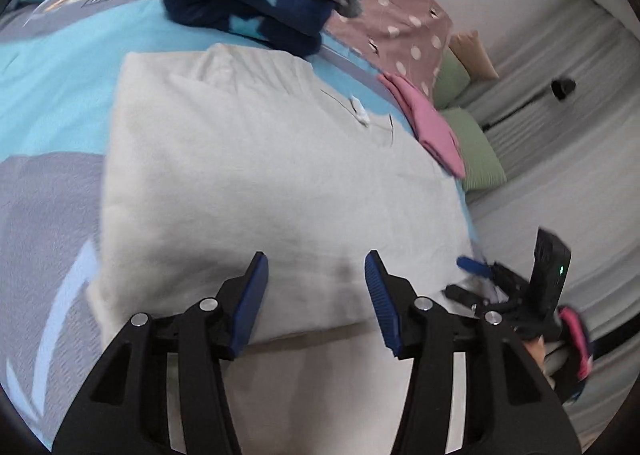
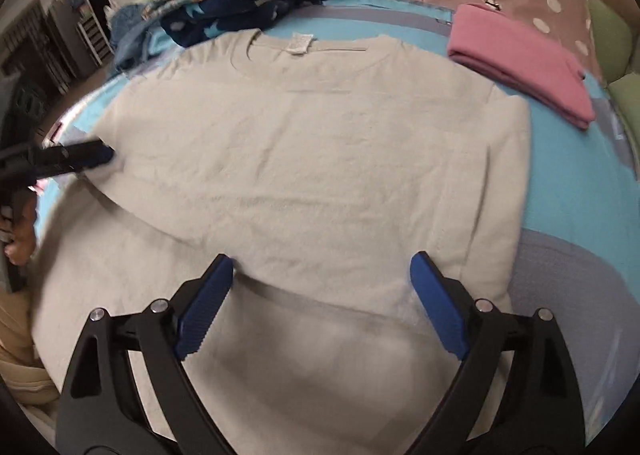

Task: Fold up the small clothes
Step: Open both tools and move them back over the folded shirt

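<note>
Both grippers, left gripper (image 1: 316,295) and right gripper (image 2: 322,295), hung spread and empty over the near hem of the beige T-shirt (image 2: 304,159), which lay flat on the blue bedspread (image 2: 580,191), seemingly poised to lift it for a fold.

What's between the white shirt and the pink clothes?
Only bare blue bedsheet. The right wrist view shows that strip between the white shirt and the folded pink clothes.
</note>
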A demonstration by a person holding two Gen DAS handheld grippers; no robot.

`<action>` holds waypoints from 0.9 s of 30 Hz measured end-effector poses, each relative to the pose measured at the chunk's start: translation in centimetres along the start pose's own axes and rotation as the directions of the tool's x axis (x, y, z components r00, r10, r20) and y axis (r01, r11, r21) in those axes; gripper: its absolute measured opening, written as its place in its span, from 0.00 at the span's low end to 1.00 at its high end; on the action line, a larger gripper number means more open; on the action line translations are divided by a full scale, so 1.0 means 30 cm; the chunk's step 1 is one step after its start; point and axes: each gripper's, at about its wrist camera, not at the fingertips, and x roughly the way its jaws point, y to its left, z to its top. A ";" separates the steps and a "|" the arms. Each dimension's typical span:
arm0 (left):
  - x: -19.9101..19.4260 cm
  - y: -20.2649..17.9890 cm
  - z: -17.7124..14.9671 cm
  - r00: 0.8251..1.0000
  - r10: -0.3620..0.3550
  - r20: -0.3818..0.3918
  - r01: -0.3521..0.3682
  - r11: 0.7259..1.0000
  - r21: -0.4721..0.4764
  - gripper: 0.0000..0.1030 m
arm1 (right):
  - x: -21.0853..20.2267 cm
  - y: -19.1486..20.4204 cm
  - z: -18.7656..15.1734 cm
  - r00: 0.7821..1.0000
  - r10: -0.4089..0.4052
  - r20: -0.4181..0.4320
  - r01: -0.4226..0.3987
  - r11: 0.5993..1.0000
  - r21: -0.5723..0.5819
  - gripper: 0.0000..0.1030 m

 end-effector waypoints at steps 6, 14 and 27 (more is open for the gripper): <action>-0.275 -0.027 -0.079 0.980 0.050 0.191 -0.063 0.996 0.063 0.58 | -0.303 -0.051 -0.122 0.987 -0.076 0.144 0.068 0.996 0.065 0.95; -0.502 0.119 -0.424 0.974 0.145 0.175 -0.148 0.989 0.002 0.59 | -0.495 -0.211 -0.668 0.976 0.135 0.173 -0.176 0.952 0.252 0.96; -0.579 0.128 -0.699 0.978 0.144 0.152 -0.152 0.987 0.043 0.59 | -0.434 -0.080 -1.100 0.916 0.346 0.201 -0.388 0.891 0.235 0.96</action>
